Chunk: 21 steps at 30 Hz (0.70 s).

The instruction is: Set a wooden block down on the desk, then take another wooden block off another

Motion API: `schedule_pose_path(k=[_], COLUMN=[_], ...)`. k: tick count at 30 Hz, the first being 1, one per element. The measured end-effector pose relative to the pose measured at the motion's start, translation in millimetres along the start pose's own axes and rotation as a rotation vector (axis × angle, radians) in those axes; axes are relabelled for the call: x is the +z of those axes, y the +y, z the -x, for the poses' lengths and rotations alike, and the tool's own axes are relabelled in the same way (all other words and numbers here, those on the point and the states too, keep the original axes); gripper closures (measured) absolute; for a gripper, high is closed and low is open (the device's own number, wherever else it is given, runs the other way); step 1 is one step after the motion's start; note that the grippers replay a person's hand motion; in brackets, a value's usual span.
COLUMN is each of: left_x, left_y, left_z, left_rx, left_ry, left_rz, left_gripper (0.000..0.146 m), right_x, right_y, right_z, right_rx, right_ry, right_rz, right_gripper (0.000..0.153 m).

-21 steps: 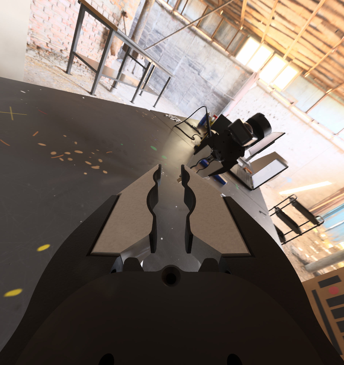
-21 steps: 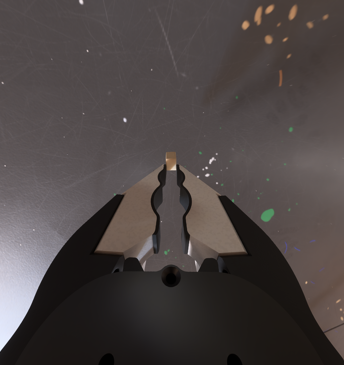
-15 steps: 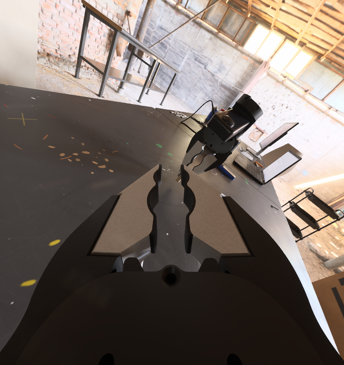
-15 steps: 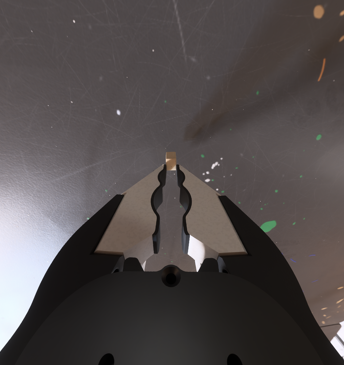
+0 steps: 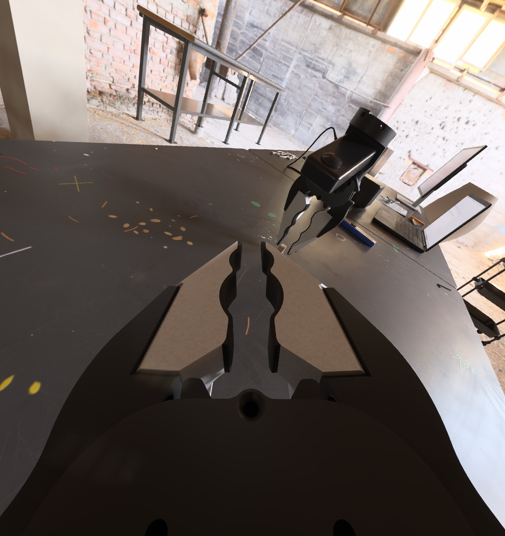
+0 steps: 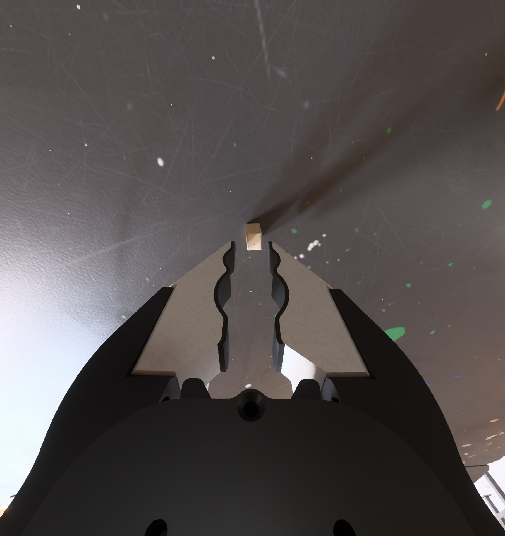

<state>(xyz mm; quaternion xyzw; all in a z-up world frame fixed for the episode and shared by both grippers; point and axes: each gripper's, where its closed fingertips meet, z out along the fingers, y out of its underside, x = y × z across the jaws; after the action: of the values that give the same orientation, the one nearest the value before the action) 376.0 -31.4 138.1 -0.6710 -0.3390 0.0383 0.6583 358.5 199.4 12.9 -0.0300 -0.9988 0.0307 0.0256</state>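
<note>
Right gripper [image 6: 251,243] hangs over the dark desk [image 6: 129,145] with its jaws parted, gripping nothing; the pale wooden block [image 6: 253,237] sits just beyond the tips. Left gripper [image 5: 250,245] is narrowly parted and empty.

Pale tan wooden block [image 6: 253,237]; dark grey desk [image 6: 129,116] (green, white flecks)

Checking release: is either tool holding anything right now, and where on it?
Nothing held. Right tool is open; the wooden block sits on the desk just beyond its tips. Left tool is open and empty.
</note>
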Motion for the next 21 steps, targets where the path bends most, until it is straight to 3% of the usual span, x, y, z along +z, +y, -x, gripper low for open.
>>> schedule_pose_path(k=[4,7,12,16,21], left_x=[-8.1,-21.3,-52.9,-76.5,-107.2], left_y=[-2.4,-7.8,-10.5,0.4,-1.2], left_z=[9.3,20.4,49.4,73.6,92.8], left_rx=[-0.014,0.005,0.084,0.138,0.175], left_ry=[-0.027,-0.078,-0.260,-0.417,-0.562], left_rz=[-0.005,-0.005,0.019,0.116,0.207], left_gripper=[0.131,0.130,0.129,0.129,0.136], right_x=[-8.6,-28.6,-60.6,-69.3,-57.6], right_y=[5.8,7.5,-14.5,-53.2,-69.5], right_z=[-1.4,-0.7,4.1,14.9,10.4], right_rx=[0.050,0.170,0.428,0.509,0.496], right_ry=[0.040,0.081,0.207,0.233,0.351], right_rz=[-0.031,-0.173,-0.635,-1.089,-1.134], right_gripper=[0.127,0.127,0.129,0.129,0.129])
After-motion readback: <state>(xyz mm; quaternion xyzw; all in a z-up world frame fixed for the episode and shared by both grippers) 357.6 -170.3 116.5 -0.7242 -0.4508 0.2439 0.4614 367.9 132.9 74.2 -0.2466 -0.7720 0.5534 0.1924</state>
